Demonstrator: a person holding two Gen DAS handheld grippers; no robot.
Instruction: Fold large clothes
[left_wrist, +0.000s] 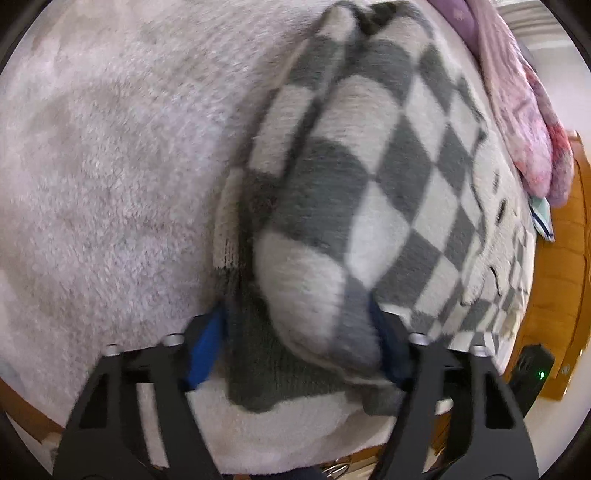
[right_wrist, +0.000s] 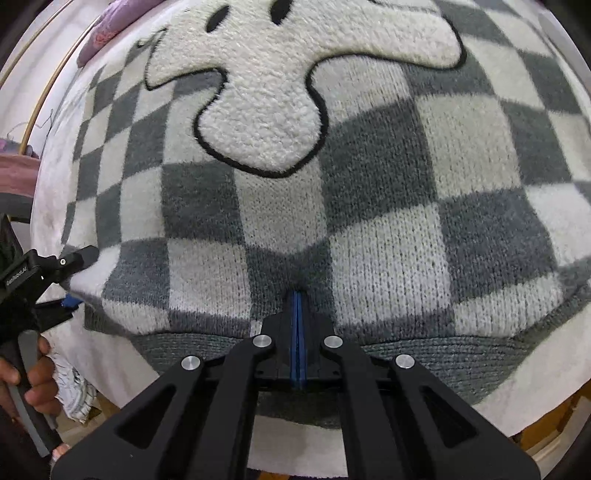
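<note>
At the bottom of the left wrist view, the black fingers of the left gripper (left_wrist: 297, 325) are seen pointing steeply downward, their blue pads (left_wrist: 205, 350) set on either side of a bunched fold of the checkered sweater (left_wrist: 369, 177). The jaws are roughly half open, and the fold and the grey ribbed hem (left_wrist: 273, 369) are bracketed between the pads; a firm pinch cannot be confirmed, as the picture is blurred there. The sweater's rolled edge is seen running from the lower middle to the upper right of the frame, laid on a pale fluffy blanket (left_wrist: 110, 166) that fills the left half. A pink cloth (left_wrist: 517, 110) is seen at the upper right edge.

In the right wrist view, the right gripper (right_wrist: 297, 295) is seen at the bottom centre, also aimed steeply down, its blue pads pressed together with no gap. The tips are set against the sweater's (right_wrist: 369, 221) knit just above the grey hem, and a small pucker is formed there; whether fabric is caught between them cannot be told. A white fleecy patch (right_wrist: 266, 103) outlined in black is seen in the upper middle. At the left edge, the other gripper is held by a hand (right_wrist: 33, 373) around its handle.
</note>
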